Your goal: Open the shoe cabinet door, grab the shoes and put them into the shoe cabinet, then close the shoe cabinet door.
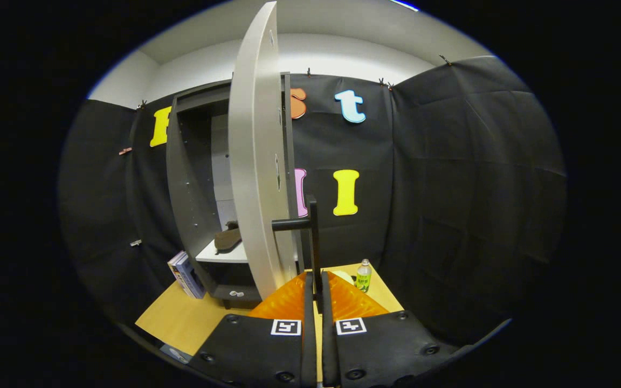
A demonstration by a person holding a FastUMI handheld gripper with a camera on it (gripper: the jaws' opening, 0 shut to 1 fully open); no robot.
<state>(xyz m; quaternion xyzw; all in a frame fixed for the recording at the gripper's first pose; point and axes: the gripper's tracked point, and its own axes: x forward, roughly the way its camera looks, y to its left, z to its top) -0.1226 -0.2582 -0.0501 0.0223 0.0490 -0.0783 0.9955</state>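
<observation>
jaws (315,288) clamped on upright door handle (313,237) | door (254,161) swung open, edge-on | shoe (228,237) lengthwise on shelf (224,253)

A pale wooden worktop (181,318) carries everything here. On its far left part stands the dark shoe cabinet (192,183), resting directly on the wood, its light door (256,161) swung open. Just left of the cabinet's base, a small stack of books (185,275) leans against its side. On the far right of the worktop a small plastic bottle (363,275) with a white cap stands upright, and a pale object beside it is too hidden to name. Inside the cabinet, a light shelf (224,254) holds a brown shoe (228,237).
</observation>
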